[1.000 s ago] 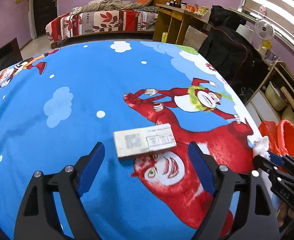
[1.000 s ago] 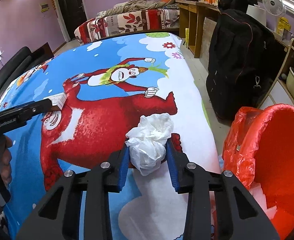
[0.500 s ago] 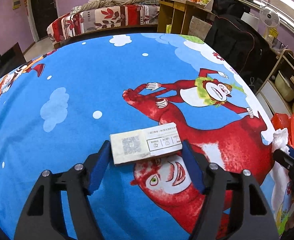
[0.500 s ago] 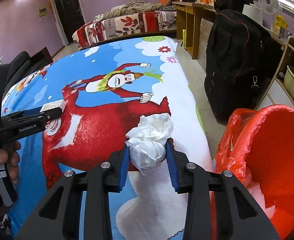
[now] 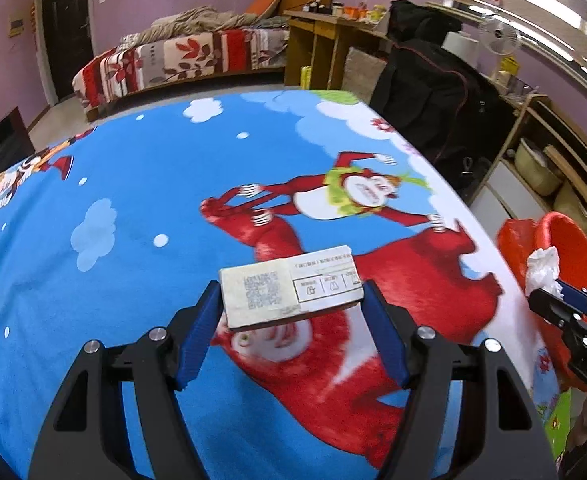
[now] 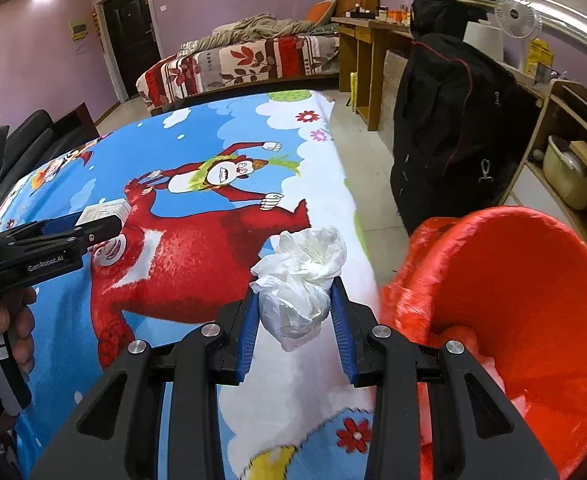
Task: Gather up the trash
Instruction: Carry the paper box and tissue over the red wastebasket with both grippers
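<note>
Your left tongs (image 5: 291, 312) clamp the light, stiff carton (image 5: 289, 286) by its ends; your right tongs (image 6: 296, 320) squeeze the soft, crushable wad (image 6: 299, 276).

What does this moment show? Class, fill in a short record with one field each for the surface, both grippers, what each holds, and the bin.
surface: cartoon bedsheet, blue with red bears
left gripper: shut on small cardboard box, lifted off the sheet
right gripper: shut on crumpled white tissue
bin: red trash bin with red liner, beside the bed edge, right of the tissue
bin contents: some white trash at the bottom
</note>
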`<state>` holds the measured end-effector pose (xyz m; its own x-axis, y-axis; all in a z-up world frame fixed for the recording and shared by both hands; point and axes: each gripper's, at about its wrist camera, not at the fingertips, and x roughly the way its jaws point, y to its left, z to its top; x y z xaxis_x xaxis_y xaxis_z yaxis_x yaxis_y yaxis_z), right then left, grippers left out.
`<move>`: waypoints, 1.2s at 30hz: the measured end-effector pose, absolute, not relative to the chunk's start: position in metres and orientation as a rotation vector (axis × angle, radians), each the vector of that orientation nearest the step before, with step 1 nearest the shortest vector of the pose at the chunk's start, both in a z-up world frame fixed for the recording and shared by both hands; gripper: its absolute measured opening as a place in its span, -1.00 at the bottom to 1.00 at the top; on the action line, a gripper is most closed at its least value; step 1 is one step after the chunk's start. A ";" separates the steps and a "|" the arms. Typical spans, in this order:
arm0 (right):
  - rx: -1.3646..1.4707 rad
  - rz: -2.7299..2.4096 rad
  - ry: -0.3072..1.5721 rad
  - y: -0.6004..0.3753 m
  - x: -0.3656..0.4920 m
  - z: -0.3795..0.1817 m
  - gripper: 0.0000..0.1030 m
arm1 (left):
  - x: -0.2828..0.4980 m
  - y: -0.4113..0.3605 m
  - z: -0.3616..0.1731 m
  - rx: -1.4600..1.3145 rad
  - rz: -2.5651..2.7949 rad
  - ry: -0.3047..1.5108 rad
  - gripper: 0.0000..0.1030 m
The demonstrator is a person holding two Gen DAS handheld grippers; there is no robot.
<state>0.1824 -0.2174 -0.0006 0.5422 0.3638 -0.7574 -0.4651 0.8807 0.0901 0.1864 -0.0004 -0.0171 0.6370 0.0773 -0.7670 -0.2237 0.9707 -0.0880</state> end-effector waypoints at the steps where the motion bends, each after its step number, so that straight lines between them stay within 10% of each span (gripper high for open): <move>1: -0.122 0.490 0.863 -0.222 0.179 0.001 -0.34 | 0.184 -0.004 -0.015 -0.178 0.167 0.859 0.32; 36: -0.047 0.349 0.781 -0.325 0.148 0.032 -0.34 | 0.156 -0.134 0.034 0.010 -0.045 0.784 0.32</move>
